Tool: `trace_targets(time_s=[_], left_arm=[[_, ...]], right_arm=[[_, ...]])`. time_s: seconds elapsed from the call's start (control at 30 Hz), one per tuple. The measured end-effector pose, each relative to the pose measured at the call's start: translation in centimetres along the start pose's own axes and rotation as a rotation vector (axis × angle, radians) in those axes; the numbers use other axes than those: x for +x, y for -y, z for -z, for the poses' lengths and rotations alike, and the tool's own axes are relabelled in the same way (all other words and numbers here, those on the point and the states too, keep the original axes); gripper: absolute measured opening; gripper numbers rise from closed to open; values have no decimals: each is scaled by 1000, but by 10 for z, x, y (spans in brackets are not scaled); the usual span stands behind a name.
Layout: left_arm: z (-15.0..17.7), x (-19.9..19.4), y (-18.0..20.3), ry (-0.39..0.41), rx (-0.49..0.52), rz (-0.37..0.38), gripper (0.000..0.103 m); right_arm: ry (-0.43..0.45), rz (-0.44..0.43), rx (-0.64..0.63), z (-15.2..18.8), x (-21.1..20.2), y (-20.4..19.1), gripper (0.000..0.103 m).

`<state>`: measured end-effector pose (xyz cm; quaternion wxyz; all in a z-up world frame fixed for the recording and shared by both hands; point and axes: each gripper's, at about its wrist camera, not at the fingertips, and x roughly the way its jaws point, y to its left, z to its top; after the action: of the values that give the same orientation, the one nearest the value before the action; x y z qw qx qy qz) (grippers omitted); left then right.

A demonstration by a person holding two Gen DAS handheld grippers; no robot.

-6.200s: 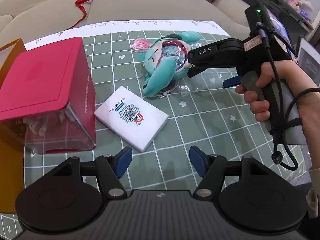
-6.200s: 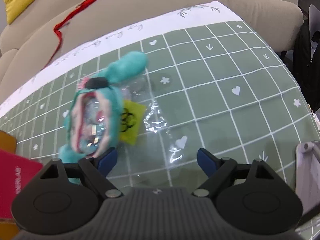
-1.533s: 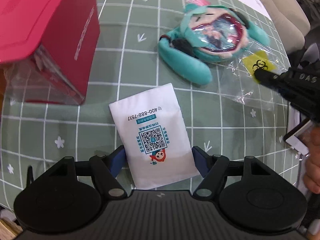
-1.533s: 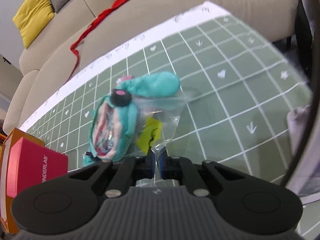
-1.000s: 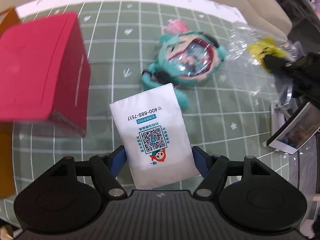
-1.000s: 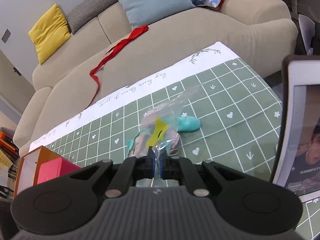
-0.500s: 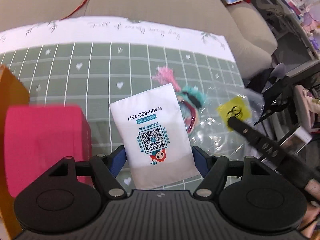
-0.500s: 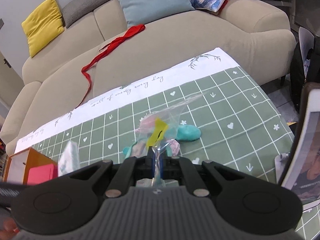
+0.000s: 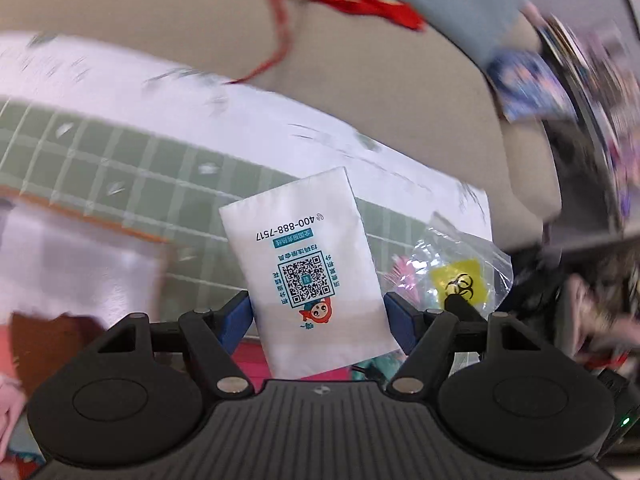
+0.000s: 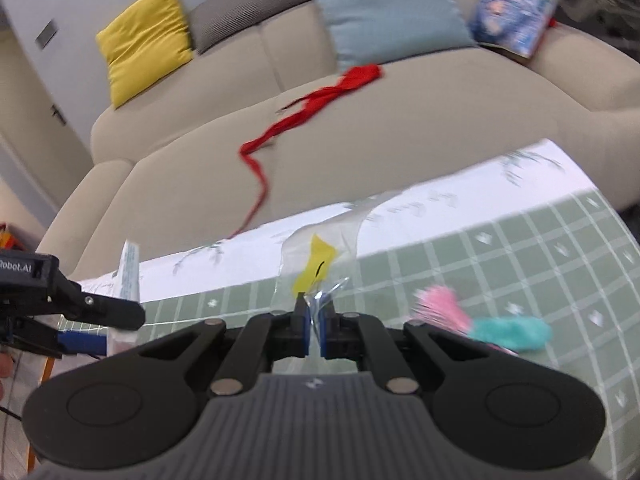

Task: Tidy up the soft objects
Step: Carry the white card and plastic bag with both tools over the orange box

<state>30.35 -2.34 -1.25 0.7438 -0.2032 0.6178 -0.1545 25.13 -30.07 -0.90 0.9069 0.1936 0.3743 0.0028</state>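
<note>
White tissue pack (image 9: pixel 308 268), printed with a QR code, clamped edgewise between the blue pads (image 9: pixel 236 316) of the left gripper (image 9: pixel 316 320), jaws spread wide to span its width; pack carried clear of the green grid mat (image 9: pixel 100 152), upright and well seated. Clear plastic bag (image 10: pixel 320 256) with a yellow hazard label (image 10: pixel 316 264), pinched at its top edge by the right gripper (image 10: pixel 314 332), jaws pressed nearly together on the film. Teal plush doll (image 10: pixel 508 332) with pink tuft at lower right of the right wrist view, apparently hanging inside the bag, though blur leaves that uncertain. Orange-rimmed box (image 9: pixel 80 216) at left of the left wrist view, the likely destination, with a red container (image 9: pixel 248 360) glimpsed below the pack. Beige sofa (image 10: pixel 400 140) with red ribbon (image 10: pixel 304 116) behind. For a clean placement: both grips kept firm, the two loads kept apart, the pack lowered over the box opening before release, the bag moved slowly to limit swing on the thin film.
</note>
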Motion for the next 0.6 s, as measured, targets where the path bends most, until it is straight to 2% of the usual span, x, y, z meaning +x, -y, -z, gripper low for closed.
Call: trace_targets(time_s=[0.13, 0.23, 0.43, 0.6], left_arm=[[-5, -25, -54, 55, -50, -71, 82], [-2, -44, -83, 69, -56, -88, 82], [9, -75, -123, 94, 5, -153, 82], [26, -93, -138, 102, 72, -197, 81]], right_arm=[[-17, -17, -29, -10, 26, -48, 2], [-26, -41, -55, -14, 37, -87, 2], [-47, -168, -168, 1, 35, -174, 2], [-88, -241, -261, 18, 30, -228, 1]])
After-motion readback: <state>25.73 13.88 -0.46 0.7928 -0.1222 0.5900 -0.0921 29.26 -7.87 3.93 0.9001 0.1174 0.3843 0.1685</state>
